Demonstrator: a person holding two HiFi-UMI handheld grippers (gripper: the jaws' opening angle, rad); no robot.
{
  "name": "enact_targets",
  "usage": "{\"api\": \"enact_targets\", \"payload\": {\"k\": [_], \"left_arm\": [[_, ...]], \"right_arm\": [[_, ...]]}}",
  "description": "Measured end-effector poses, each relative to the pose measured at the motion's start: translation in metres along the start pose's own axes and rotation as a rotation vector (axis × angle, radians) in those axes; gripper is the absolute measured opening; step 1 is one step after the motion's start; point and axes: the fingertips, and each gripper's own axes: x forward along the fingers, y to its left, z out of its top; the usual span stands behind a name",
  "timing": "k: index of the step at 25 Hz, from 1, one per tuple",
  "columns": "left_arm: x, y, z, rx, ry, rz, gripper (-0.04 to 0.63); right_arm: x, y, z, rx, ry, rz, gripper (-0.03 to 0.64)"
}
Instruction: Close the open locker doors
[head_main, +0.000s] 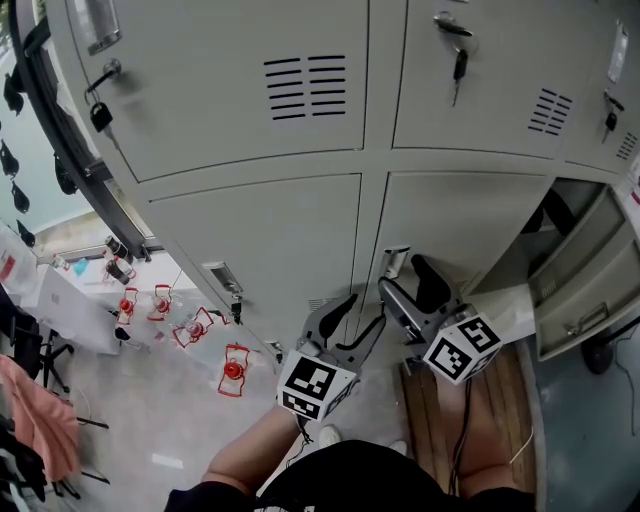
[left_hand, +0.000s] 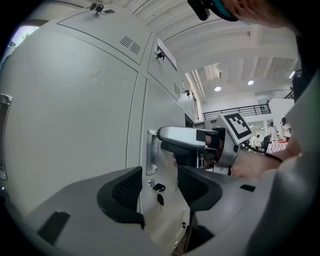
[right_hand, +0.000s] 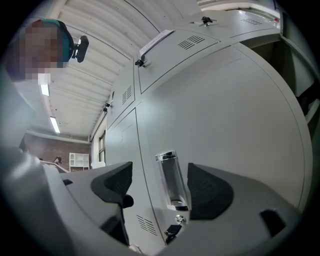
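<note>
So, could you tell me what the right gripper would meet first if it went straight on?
Most likely the handle on the locker door: it lies dead ahead, framed by the open jaws of the right gripper, though depth is unclear.

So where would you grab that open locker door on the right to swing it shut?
Probably the door by its free edge, near the handle, farthest from the hinge side. The door is a thin sheet standing out from its locker, so open jaws could straddle that edge. Come in from the front, on the outer side, so the push carries it back toward the locker.
</note>
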Motion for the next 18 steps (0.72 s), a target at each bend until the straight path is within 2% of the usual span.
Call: {"api": "enact_targets", "payload": {"k": [18], "left_arm": [[-0.012, 0.008, 0.0, 0.004, -0.011, 0.005, 0.232]], "right_arm": [[0.004, -0.003, 0.0, 0.008, -0.026, -0.014, 0.345]]}}
